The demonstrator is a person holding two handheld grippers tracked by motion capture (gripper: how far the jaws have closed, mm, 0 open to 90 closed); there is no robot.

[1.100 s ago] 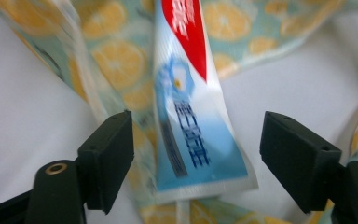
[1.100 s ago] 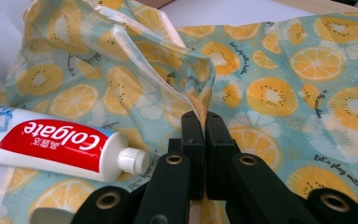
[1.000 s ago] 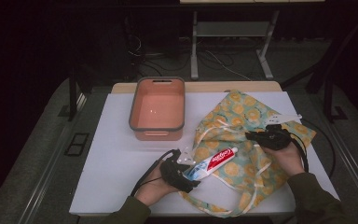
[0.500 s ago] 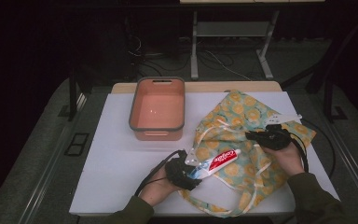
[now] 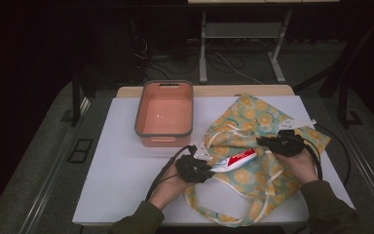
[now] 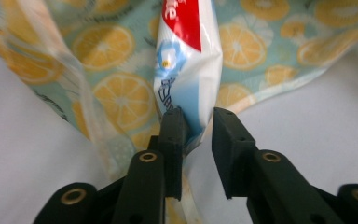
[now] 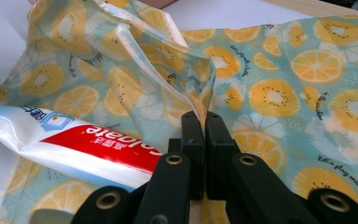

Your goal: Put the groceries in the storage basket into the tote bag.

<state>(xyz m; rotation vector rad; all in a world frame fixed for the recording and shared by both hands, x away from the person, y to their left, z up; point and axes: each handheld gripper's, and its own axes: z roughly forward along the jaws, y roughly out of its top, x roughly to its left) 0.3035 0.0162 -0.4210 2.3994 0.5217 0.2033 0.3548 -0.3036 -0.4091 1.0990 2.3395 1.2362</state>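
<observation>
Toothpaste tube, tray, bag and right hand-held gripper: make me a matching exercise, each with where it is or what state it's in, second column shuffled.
Things:
1. toothpaste tube
2. tray
3. bag
4. right hand-held gripper

Places or states:
A. spread flat on the white table
B. pinching a fold of fabric
C. flat end between the left hand-held gripper's jaws
D. orange inside, nothing in it

Pairs: 1-C, 2-D, 3-A, 4-B

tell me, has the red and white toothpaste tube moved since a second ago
Yes. The red and white toothpaste tube slid slightly left and toward the person, judged against the fixed salmon plastic tub.
</observation>
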